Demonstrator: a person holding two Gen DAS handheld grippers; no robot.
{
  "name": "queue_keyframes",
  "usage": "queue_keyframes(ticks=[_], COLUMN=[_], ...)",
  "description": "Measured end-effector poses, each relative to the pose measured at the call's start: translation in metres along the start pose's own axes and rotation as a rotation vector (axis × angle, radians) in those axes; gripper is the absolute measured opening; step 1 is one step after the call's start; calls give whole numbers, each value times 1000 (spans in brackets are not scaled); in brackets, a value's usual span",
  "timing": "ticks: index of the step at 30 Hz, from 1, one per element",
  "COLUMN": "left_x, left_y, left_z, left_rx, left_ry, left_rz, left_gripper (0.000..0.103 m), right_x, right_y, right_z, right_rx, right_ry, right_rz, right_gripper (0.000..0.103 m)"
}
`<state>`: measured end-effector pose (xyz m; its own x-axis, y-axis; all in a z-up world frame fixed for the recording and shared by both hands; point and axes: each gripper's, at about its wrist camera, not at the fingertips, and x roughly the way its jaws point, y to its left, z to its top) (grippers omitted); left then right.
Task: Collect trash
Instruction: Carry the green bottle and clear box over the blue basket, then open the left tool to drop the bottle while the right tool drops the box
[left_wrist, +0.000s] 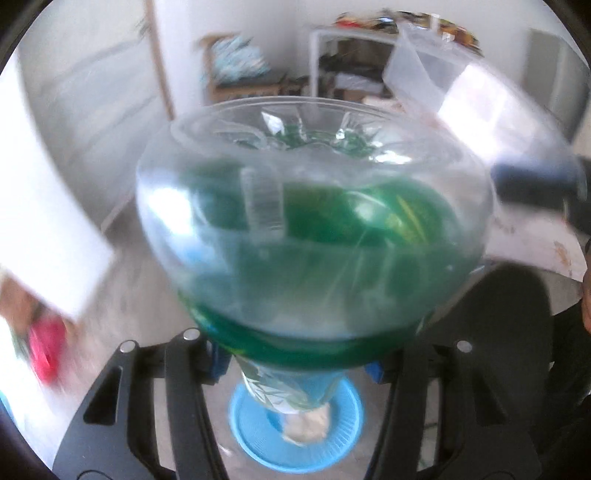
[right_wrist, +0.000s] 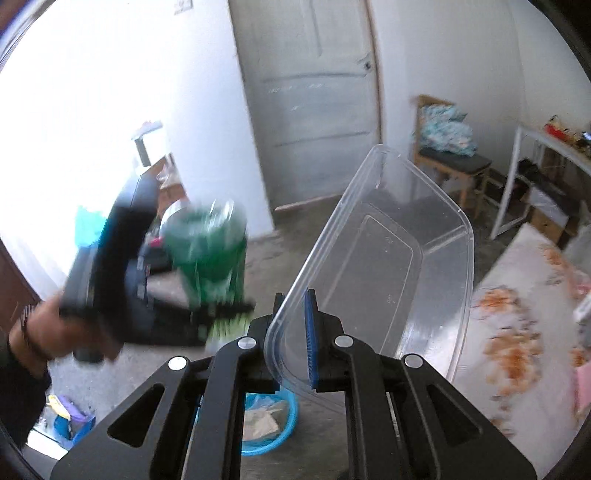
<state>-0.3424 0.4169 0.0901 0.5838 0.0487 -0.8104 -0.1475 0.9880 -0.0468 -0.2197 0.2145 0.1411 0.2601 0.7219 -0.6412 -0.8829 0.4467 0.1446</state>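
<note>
Left gripper (left_wrist: 295, 363): jaws part-way apart and clamped on a clear plastic bottle (left_wrist: 314, 229) with a green label; the bottle's base points away from the camera and its neck end hangs low, over a blue basket (left_wrist: 347, 439) standing on the floor. In the right wrist view the same gripper (right_wrist: 207, 314) appears blurred at left, carried by a hand (right_wrist: 48, 332), the green bottle (right_wrist: 207, 251) standing up out of it.

Right gripper (right_wrist: 293, 339): jaws nearly together, pinching the rim wall of a clear plastic container (right_wrist: 388, 266), rectangular and empty, held tilted with its open side toward the camera. The same container (left_wrist: 417, 70) shows in the upper right of the left wrist view.

Blue basket (right_wrist: 284, 432): round, ribbed, on the grey floor (right_wrist: 295, 229) below both grippers; a crumpled pale wad (right_wrist: 260, 424) lies inside it.

Surroundings: a closed white door (right_wrist: 314, 99); a wooden chair (right_wrist: 454, 166) stacked with folded cloth; a white-framed surface (right_wrist: 554, 147) at far right with small items on top, too small to tell; a floral cloth (right_wrist: 517, 332) at right; a blue tub (right_wrist: 72, 424) of mixed items on the floor at lower left.
</note>
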Motion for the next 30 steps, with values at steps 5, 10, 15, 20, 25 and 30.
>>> queue_keyframes(ticks=[5,10,15,20,25,30], left_x=[45,92,154,201,237,252], left_y=[21,34,42,54,53,56], left_z=[-72,-121,-142,-161,-172,-180], left_rx=[-139,-250,-326,-412,-434,-457], left_ry=[74,99,126,173,259,289], left_rz=[-21,-22,6,50,92,127], left_gripper=[53,53,53,53,57,87], right_x=[59,109,147,159,169,178], right_y=[23,43,60,63,76,76], right_z=[-15,-34,-71,-98,-104,-109], right_rx=[18,24,37,18,-25,-30], right_ry=[61,122,157,222,240,269], right_rz=[4,-26,-20,-12,-4,4], right_gripper=[11,11,11,11,11,11])
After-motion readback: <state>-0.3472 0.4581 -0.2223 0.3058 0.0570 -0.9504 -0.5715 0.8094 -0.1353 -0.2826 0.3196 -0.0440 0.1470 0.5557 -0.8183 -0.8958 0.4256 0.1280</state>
